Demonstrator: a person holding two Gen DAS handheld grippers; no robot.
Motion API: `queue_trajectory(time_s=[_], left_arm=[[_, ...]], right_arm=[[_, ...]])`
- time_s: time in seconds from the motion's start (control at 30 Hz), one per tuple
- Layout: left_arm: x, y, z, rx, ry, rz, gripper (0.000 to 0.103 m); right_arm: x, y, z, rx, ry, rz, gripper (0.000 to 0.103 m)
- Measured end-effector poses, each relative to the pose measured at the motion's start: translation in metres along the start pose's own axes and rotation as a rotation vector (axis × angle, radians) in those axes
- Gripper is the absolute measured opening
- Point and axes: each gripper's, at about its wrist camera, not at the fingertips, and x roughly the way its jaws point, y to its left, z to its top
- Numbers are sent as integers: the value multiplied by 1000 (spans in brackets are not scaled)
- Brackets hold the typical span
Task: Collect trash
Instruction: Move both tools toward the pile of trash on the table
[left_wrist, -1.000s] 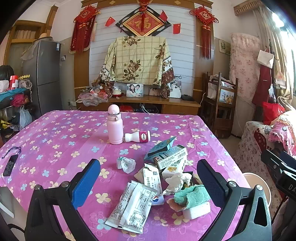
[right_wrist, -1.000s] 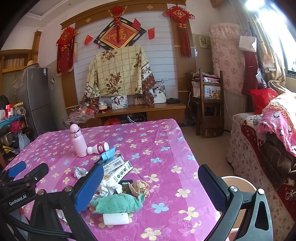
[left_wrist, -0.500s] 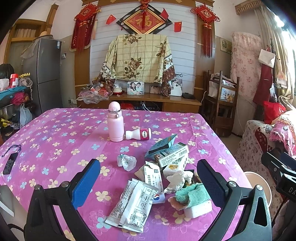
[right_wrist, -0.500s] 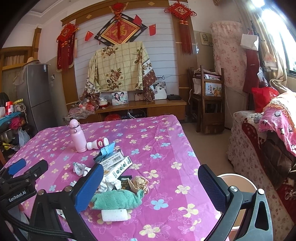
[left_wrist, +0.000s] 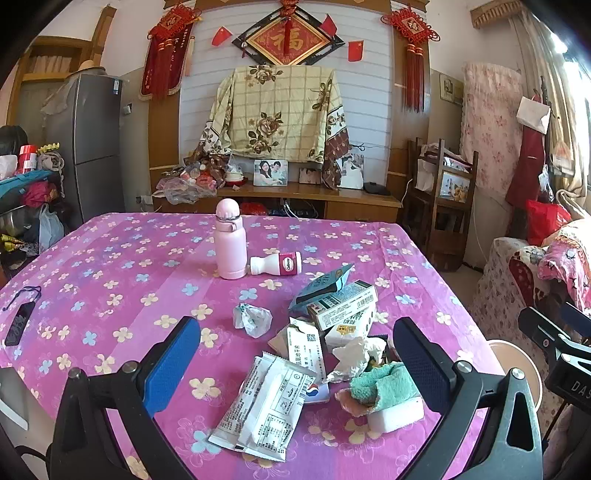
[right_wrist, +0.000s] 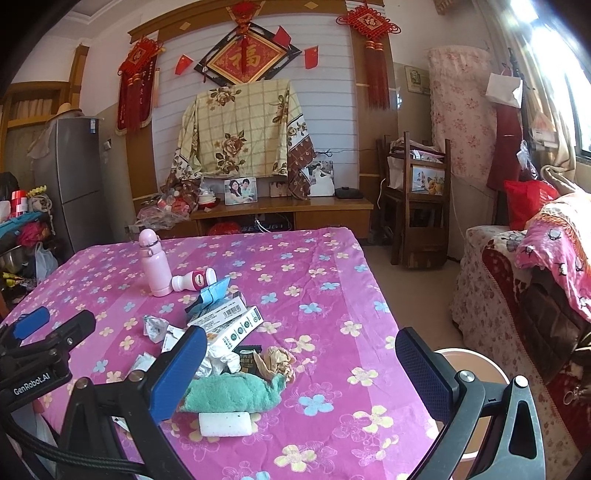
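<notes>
Hovering spread wide and empty above the table (left_wrist: 110, 258), the left gripper (left_wrist: 295, 354) and right gripper (right_wrist: 301, 363) face the trash pile (left_wrist: 332, 350) near its right edge, untouched; next comes closing on one piece for the bin (right_wrist: 476, 365) beside it.

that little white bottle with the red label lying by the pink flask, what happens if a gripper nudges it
The small bottle lies on its side on the tablecloth, so it would probably roll rather than slide. It looks like thin plastic, likely light. The pink flask at its neck end might block rolling that way.
</notes>
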Motion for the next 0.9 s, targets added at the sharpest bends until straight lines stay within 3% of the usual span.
queue_trajectory(time_s=[0.57,0.9], left_arm=[[4,0,-1,2,11,1,103],[13,8,-8,6,59,8,103]], right_arm=[[4,4,-2,-25,15,-6,103],[10,4,-3,-36,32,-4,103]])
